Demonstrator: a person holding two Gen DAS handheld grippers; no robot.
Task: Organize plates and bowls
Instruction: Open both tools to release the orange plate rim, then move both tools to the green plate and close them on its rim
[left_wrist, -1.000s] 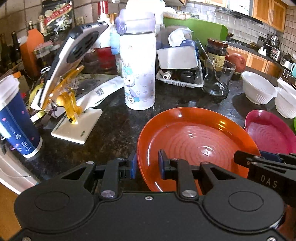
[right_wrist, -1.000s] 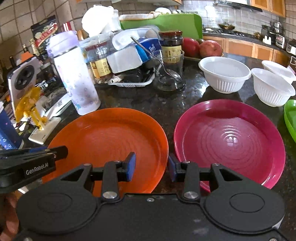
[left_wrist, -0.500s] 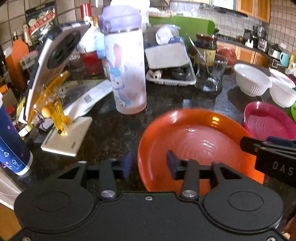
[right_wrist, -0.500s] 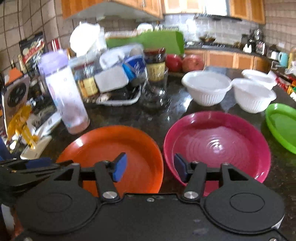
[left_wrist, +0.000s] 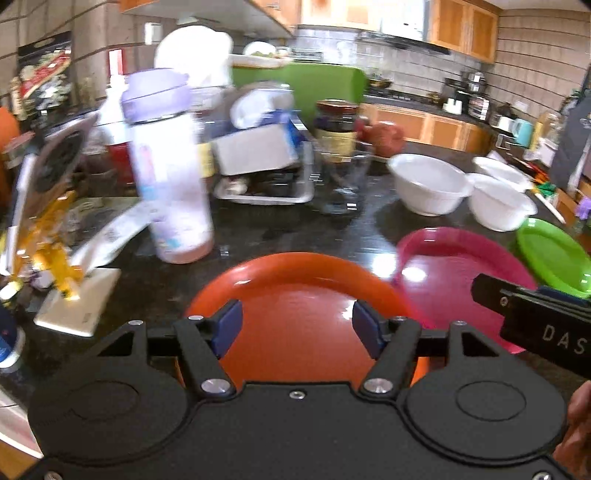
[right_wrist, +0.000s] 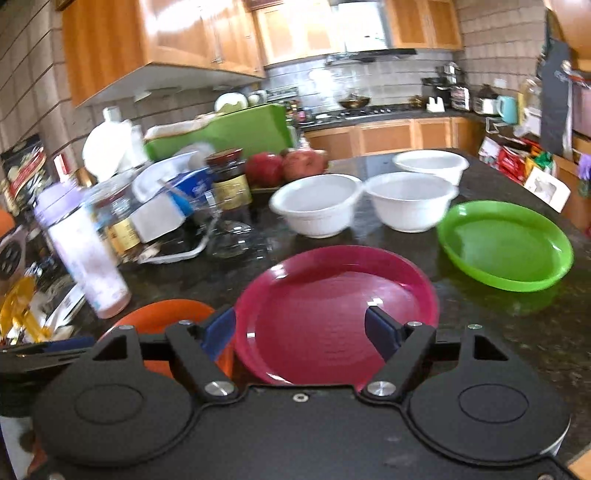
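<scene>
Left wrist view: left gripper (left_wrist: 297, 328) above orange plate (left_wrist: 295, 291), fingers spread wide, nothing between them. Pink plate (left_wrist: 443, 258) just beside it on the dark counter (left_wrist: 258, 236); green plate (left_wrist: 554, 258) further along. Right gripper (left_wrist: 532, 321) enters at the edge, white letters "DAS" legible on its body. Right wrist view: right gripper (right_wrist: 300, 334) over the pink plate (right_wrist: 332, 302), fingers wide apart, empty. Three white bowls (right_wrist: 317, 208) behind, two touching. Jar (right_wrist: 229, 181) label too blurred to read.
</scene>
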